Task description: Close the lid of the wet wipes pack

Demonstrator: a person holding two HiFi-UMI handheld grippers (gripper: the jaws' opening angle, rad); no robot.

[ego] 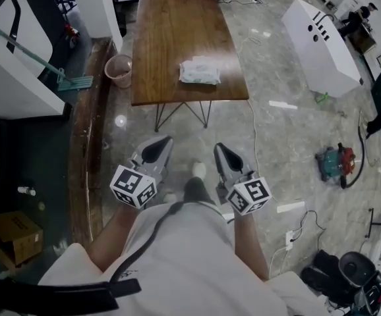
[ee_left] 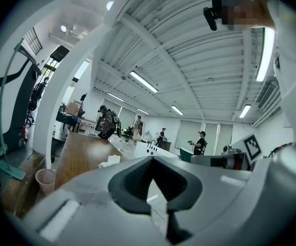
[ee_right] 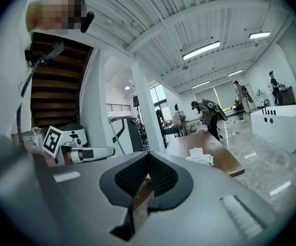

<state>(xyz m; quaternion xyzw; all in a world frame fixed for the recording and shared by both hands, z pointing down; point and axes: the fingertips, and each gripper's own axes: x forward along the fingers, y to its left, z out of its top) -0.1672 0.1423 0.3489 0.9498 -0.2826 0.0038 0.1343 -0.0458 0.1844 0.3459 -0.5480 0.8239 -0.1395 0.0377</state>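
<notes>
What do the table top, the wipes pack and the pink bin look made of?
The table top looks like wood or veneer: brown, streaky grain, slight sheen. The wipes pack is pale and crumpled, probably soft plastic film. The bin is pink, seemingly plastic.

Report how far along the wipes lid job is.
Done: nothing yet. The wet wipes pack lies on the wooden table, and its lid appears to be standing up. In hand: nothing; the left gripper and right gripper are shut, empty and short of the table. Left: reach the pack and press the lid down.
</notes>
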